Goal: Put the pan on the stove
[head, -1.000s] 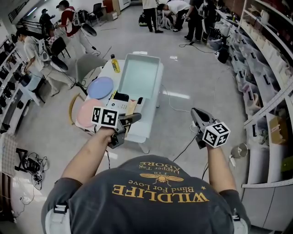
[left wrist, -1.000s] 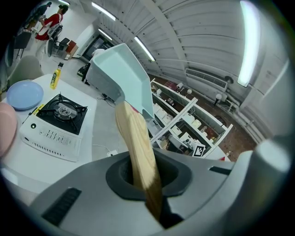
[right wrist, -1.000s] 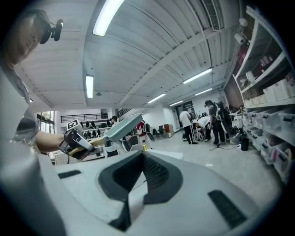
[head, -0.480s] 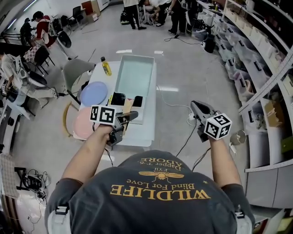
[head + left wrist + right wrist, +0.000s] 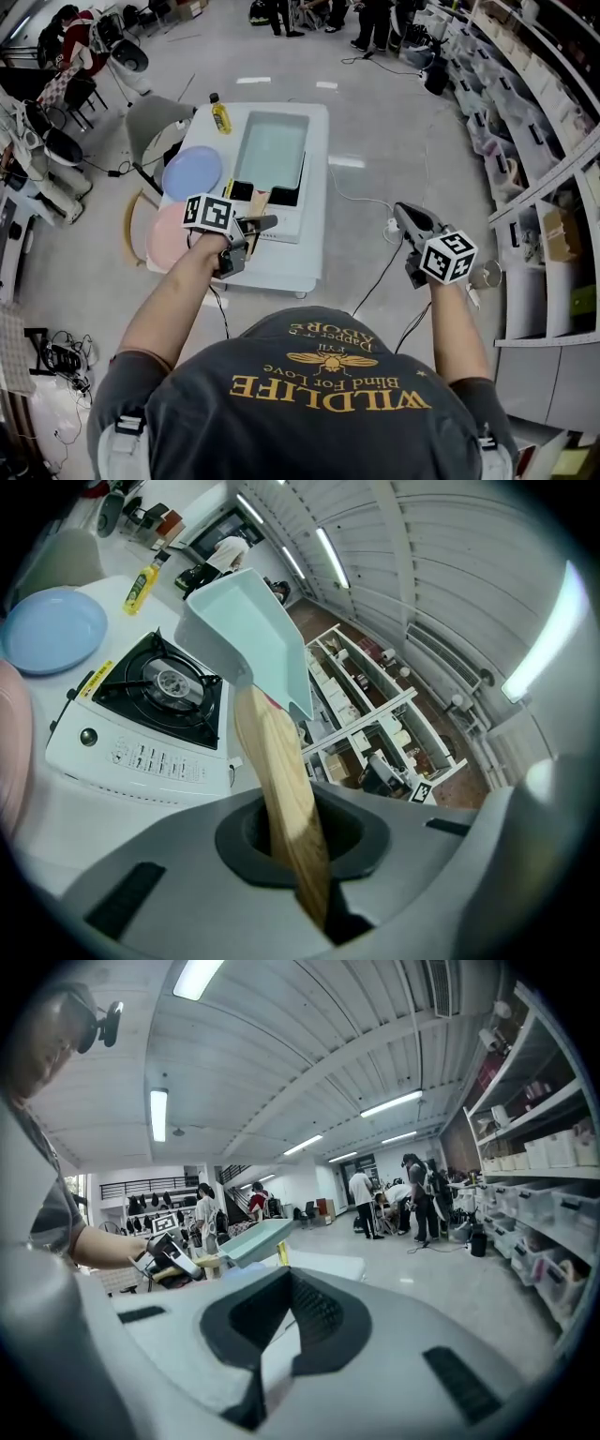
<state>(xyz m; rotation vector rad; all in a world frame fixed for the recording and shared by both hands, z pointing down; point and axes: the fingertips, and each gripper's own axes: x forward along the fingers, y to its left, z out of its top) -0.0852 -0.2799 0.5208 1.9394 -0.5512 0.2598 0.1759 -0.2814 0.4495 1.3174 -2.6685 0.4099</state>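
Left gripper [image 5: 305, 855] jaws are clamped on the wooden handle [image 5: 281, 789] of the pan [image 5: 253, 630]. The pan extends ahead of the jaws, raised over the stove [image 5: 159, 686] on the desk [image 5: 281, 272]. Right gripper [image 5: 281, 1335] jaws are together with nothing between them.

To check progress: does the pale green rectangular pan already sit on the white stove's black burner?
No, the pale green rectangular pan hangs in the air and the black burner lies bare.

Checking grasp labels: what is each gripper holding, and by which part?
Left gripper holds the pan by its wooden handle, toward its free end. Right gripper holds nothing.
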